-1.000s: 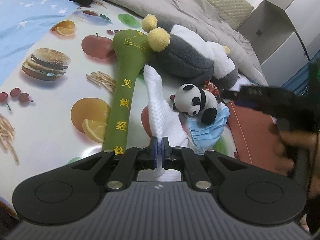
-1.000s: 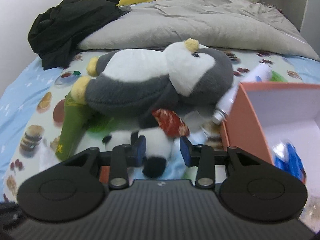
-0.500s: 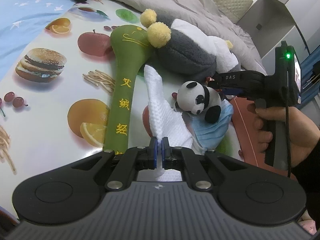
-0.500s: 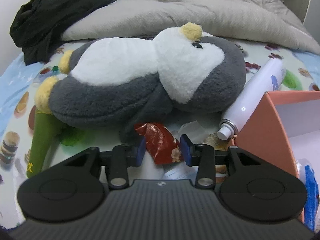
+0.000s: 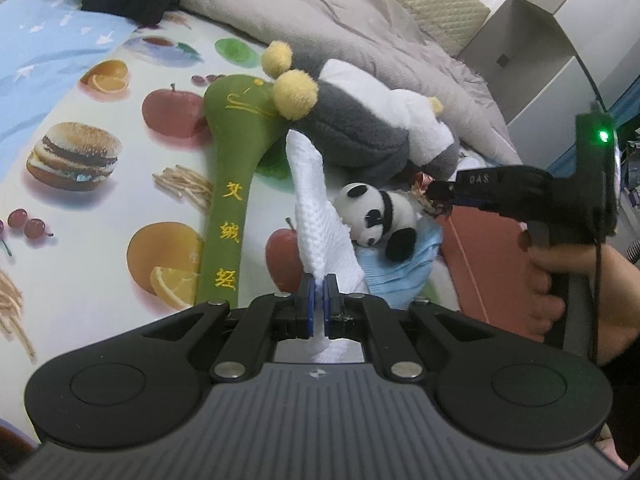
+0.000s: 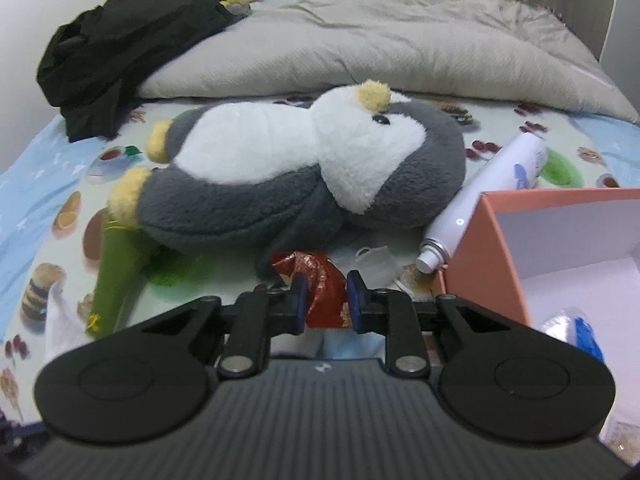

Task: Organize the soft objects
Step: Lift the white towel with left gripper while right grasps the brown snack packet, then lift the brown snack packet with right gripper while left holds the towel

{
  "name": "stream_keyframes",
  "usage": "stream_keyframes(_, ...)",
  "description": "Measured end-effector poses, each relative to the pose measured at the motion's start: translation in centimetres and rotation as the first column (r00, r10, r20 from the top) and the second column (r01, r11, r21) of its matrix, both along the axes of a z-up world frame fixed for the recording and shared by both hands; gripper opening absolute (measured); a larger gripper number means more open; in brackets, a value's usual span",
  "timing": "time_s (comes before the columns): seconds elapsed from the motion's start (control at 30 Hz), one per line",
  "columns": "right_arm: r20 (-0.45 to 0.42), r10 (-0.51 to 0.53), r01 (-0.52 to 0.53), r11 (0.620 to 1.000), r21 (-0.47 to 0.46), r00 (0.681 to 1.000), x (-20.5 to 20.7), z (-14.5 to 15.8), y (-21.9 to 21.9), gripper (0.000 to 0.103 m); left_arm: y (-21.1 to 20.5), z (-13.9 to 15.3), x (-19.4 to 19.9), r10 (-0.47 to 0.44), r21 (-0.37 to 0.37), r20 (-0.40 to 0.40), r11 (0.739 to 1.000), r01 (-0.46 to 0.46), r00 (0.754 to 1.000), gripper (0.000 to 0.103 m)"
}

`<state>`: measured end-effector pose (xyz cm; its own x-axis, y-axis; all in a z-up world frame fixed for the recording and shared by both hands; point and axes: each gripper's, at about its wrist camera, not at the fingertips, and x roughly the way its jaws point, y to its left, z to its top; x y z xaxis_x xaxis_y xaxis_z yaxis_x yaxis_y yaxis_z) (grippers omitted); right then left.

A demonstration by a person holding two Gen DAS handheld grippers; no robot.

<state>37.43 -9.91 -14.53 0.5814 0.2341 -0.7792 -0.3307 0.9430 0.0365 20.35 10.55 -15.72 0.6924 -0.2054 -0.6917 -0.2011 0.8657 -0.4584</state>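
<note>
Grippers sit nearest, one in each hand. The left gripper (image 5: 319, 300) is clamped tight on the near end of a white cloth (image 5: 320, 224), which runs away from it across the fruit-print sheet (image 5: 80, 280). The right gripper (image 6: 323, 300) has just been closing; its jaws now stand narrow on either side of a crumpled red wrapper (image 6: 320, 284), the pads at or touching its sides. From the left wrist view the same gripper's tip meets that wrapper just right of a small panda (image 5: 376, 216), which lies on a blue mask (image 5: 400, 276).

Left of the cloth lies a long green cushion (image 5: 232, 184) with yellow characters. Beyond the wrapper sprawls a big grey-and-white penguin (image 6: 304, 176), its yellow feet touching the cushion's head. A white spray can (image 6: 480, 200) leans between the penguin and an orange box (image 6: 476, 248) on the right, which already holds something blue. Farther back are a grey duvet (image 6: 380, 48) and a black garment (image 6: 132, 40).

The step in hand looks like clearing the wrapper out of the soft pile. Next, I'd judge, the right jaws must pinch it firmly, lift without dragging the panda or mask, and carry it aside, while the cloth waits for its place.
</note>
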Motion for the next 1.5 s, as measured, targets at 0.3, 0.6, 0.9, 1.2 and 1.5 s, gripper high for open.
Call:
stream_keyframes(0.3,0.051,-0.006,0.004,0.999,0.041,0.999,-6.4,2.6,-2.3,0.021,-2.1,1.7,-2.5,-0.033,0.021,0.022,0.999,0.032,0.999,0.005)
stream_keyframes(0.6,-0.003,-0.038,0.038,0.999,0.025,0.999,-13.5,-0.4,-4.6,0.021,-4.1,1.2,-4.4,-0.079,0.032,-0.019,0.996,0.079,0.997,0.005)
stream_keyframes(0.9,-0.050,-0.009,0.009,1.000,0.006,0.999,-17.6,-3.2,-5.4,0.025,-5.3,0.4,-5.1,-0.135,0.070,-0.071,0.988,0.140,0.988,0.005)
stream_keyframes(1.2,-0.043,0.019,-0.020,1.000,-0.019,0.999,-17.1,-4.5,-5.4,0.042,-5.9,0.1,-4.9,-0.157,0.102,-0.102,0.981,0.167,0.982,0.005)
stream_keyframes(1.5,-0.085,0.050,-0.051,0.999,-0.015,0.995,-15.8,-5.9,-4.9,0.043,-6.6,-0.2,-4.7,-0.187,0.128,-0.131,0.971,0.204,0.974,0.005)
